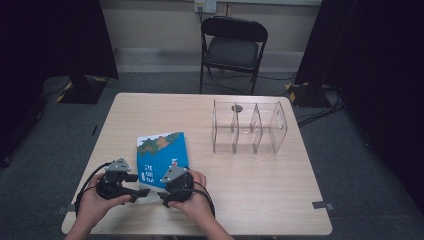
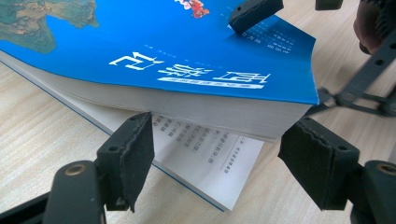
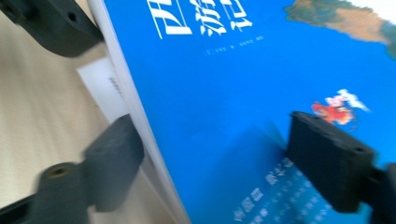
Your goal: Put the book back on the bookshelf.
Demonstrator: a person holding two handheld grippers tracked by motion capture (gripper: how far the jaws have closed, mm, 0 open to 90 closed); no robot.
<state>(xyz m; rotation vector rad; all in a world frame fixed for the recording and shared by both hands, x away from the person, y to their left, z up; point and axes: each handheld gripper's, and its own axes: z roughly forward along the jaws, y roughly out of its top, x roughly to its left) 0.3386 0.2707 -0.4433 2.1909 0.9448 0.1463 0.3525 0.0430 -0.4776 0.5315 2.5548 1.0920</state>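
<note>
A thick book with a blue cover (image 1: pixel 162 152) lies near the table's front edge, left of centre. In the left gripper view its page block (image 2: pixel 187 46) is raised off a white flap (image 2: pixel 210 158) that lies flat on the wood. My left gripper (image 1: pixel 142 192) sits at the book's near left corner. Its jaws (image 2: pixel 224 154) are open, with the corner just beyond the pads. My right gripper (image 1: pixel 167 196) is at the near right corner and straddles the book's edge (image 3: pixel 219 149). One pad (image 3: pixel 327 158) sits over the cover and the other (image 3: pixel 112 158) beside the page edge.
A clear acrylic divider rack (image 1: pixel 248 127) stands at the table's back right, with a small dark object in its left slot. A black folding chair (image 1: pixel 232 45) stands behind the wooden table (image 1: pixel 260 200). Both hands rest at the front edge.
</note>
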